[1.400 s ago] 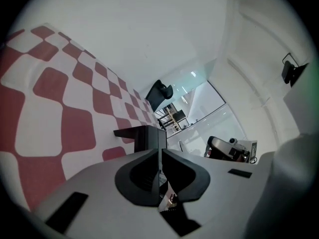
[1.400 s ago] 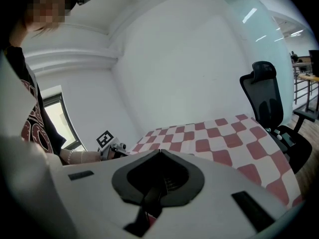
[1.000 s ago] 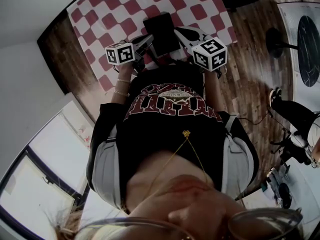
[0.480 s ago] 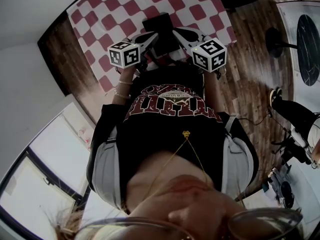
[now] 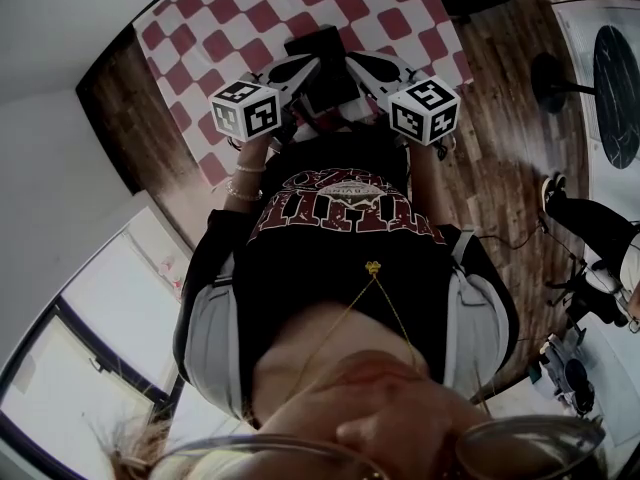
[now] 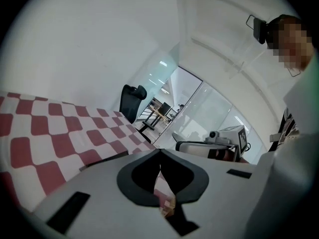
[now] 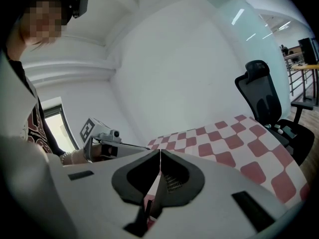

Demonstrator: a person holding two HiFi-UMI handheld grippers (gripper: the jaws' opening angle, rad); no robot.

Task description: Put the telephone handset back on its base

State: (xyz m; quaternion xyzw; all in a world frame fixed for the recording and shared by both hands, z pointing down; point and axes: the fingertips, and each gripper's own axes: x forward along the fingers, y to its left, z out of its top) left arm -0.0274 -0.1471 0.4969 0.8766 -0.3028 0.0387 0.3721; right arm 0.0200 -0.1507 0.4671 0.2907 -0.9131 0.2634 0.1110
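— Left tongs (image 6: 159,151), right tongs (image 7: 159,152): how do they stand?
— Both closed, tip against tip, nothing between them.
— And the telephone (image 5: 322,58)?
— On the checkered tabletop (image 5: 230,13), between the two tongs.

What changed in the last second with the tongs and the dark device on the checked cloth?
The left tongs rose slightly toward the head camera and rolled a little; their marker cube looks bigger and turned. Nothing was gripped or released: both tongs stay shut and empty. The right tongs, the dark device and the checked cloth kept their places.
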